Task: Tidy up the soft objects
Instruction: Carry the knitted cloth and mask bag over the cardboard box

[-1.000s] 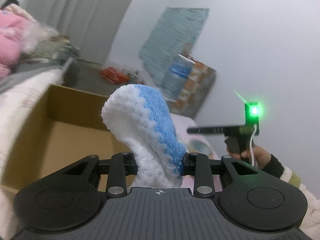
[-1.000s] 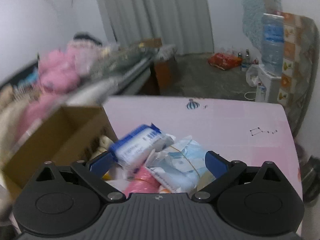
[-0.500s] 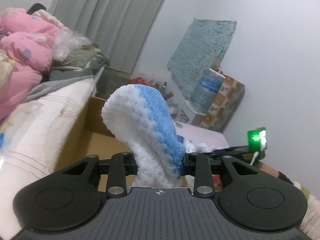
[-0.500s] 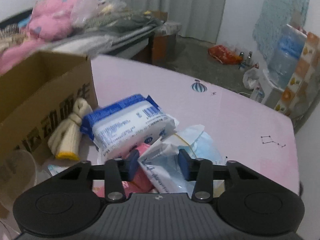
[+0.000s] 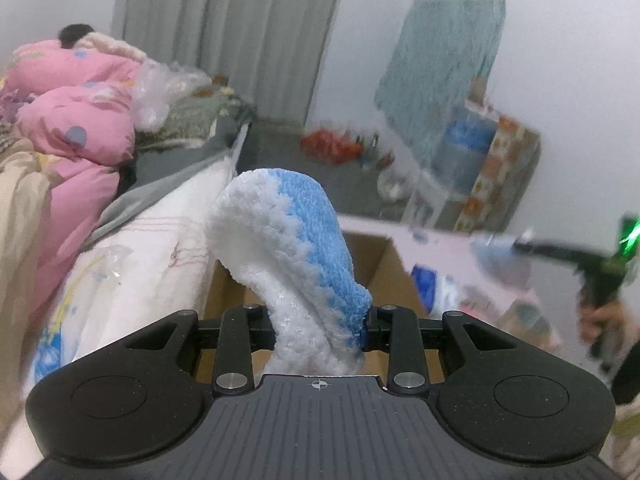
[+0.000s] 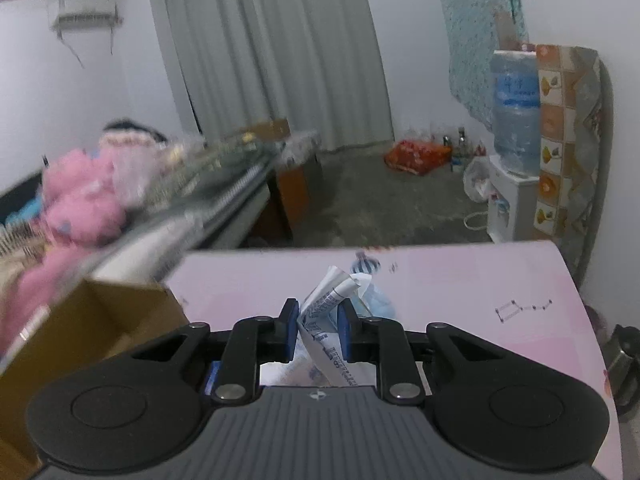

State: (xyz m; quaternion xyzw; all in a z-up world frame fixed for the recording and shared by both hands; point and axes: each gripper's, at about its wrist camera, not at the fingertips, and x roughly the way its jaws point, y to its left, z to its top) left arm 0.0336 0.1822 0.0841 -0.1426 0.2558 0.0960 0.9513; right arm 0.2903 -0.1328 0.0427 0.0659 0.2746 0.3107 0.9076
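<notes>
A fluffy blue and white sock (image 5: pixel 288 240) stands up between the fingers of my left gripper (image 5: pixel 320 328), which is shut on its lower part. It hangs over the open cardboard box (image 5: pixel 380 264), right beside the bed. In the right wrist view my right gripper (image 6: pixel 318 316) is shut on a crumpled white and blue printed plastic packet (image 6: pixel 332 296), held above the pink table (image 6: pixel 460 280). The box (image 6: pixel 116 312) lies to its lower left. In the left wrist view the right gripper (image 5: pixel 516 245) shows blurred at the right, with a hand on its handle.
A bed with pink quilts (image 5: pixel 72 136) and a white cover runs along the box's left side. A blue and white pack (image 5: pixel 436 288) lies on the table by the box. A water dispenser (image 6: pixel 516 120) and a red bag (image 6: pixel 416 156) stand beyond the table.
My right gripper went from wide open over the pile to shut on the plastic packet and lifted it off the table. My left gripper carried the sock toward the box and bed.
</notes>
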